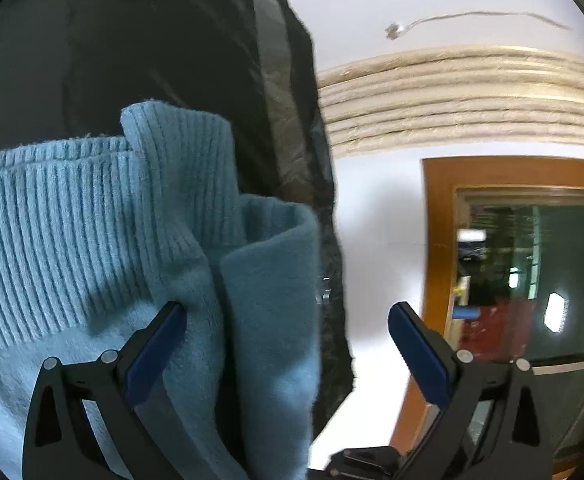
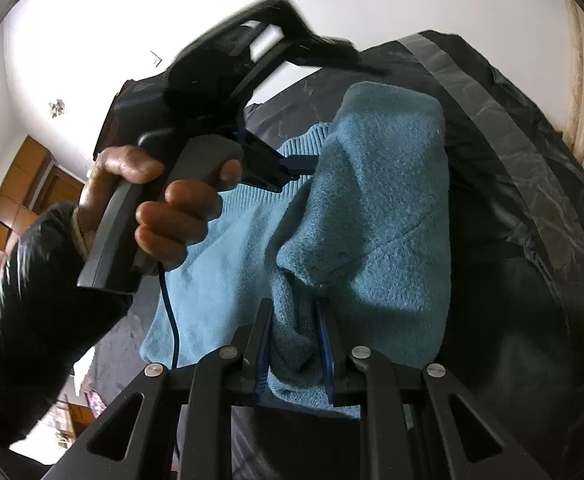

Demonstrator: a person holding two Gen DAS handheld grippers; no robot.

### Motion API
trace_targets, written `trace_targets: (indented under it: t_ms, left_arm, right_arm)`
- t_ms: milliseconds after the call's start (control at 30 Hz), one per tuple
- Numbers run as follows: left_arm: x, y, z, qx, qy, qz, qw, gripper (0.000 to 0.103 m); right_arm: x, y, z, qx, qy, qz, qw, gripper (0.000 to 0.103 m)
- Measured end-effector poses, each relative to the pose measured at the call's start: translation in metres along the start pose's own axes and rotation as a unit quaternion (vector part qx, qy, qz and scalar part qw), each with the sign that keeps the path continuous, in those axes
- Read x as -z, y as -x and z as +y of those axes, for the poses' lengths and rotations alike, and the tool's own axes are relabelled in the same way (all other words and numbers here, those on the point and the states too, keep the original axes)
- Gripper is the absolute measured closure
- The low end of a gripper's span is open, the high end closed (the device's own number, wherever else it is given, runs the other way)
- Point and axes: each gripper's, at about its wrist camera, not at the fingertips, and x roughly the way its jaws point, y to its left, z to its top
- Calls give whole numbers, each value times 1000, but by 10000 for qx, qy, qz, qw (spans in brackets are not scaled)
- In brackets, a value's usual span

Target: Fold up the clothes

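Right gripper (image 2: 295,346): nearest item in the right wrist view, black fingers with blue pads, jaws drawn close and clamped on a bunched fold of the blue sweater (image 2: 372,208). Sweater: soft knit, light blue, one thick folded part rising from the clamped fold toward the upper middle of that view, a flatter part spreading to the left beneath it; the whole garment lies on a black sheet (image 2: 504,208). Sheet: dark, glossy, wrinkled, crossed by a grey tape strip (image 2: 504,120) running diagonally at the right. Left gripper (image 1: 287,344): in its own view, jaws spread wide, nothing pinched; the left pad (image 1: 153,350) lies against the sweater (image 1: 91,232), the right pad (image 1: 418,354) stands clear in front of the white wall. The sweater's ribbed hem sits left and centre there, with a smooth folded flap hanging between the fingers. Left hand (image 2: 159,204): seen from the right wrist view, bare fingers wrapped round the grey handle of its gripper, dark sleeve (image 2: 31,320) below, a blue cable (image 2: 169,312) trailing down. Beyond: pale ribbed moulding (image 1: 452,96), wooden door frame (image 1: 436,240), white wall (image 1: 372,0).
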Motion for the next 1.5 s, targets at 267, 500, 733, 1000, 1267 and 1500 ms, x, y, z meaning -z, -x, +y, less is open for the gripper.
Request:
trace_targets:
  t_ms: [267,500,733,1000,1267,1500]
  left_arm:
    - [0,-1,20,-336,309,-34,9990,61]
    - [4,6,26,-244,349,-56,9991,49]
    - [3,11,31,-241,376,-89,9990,40]
    - [4,14,36,-140,444,-118,9988,37]
    - [7,19,42,-218,495,-135,9984,29]
    - [7,30,57,-92,744,-227,9969,24]
  right_arm:
    - [20,29,24,875,913,-660,9898,19]
    - [40,15,50,1900,2174,-694,9549,18]
    - [60,-13,92,2386,3361,-798,9076,18]
    - [77,-19,86,2993,3310,-997,8893,12]
    - [63,-65,86,3664,3804,-1078,8422,12]
    - [54,-53,68,3742,3421,-1060,8554,69]
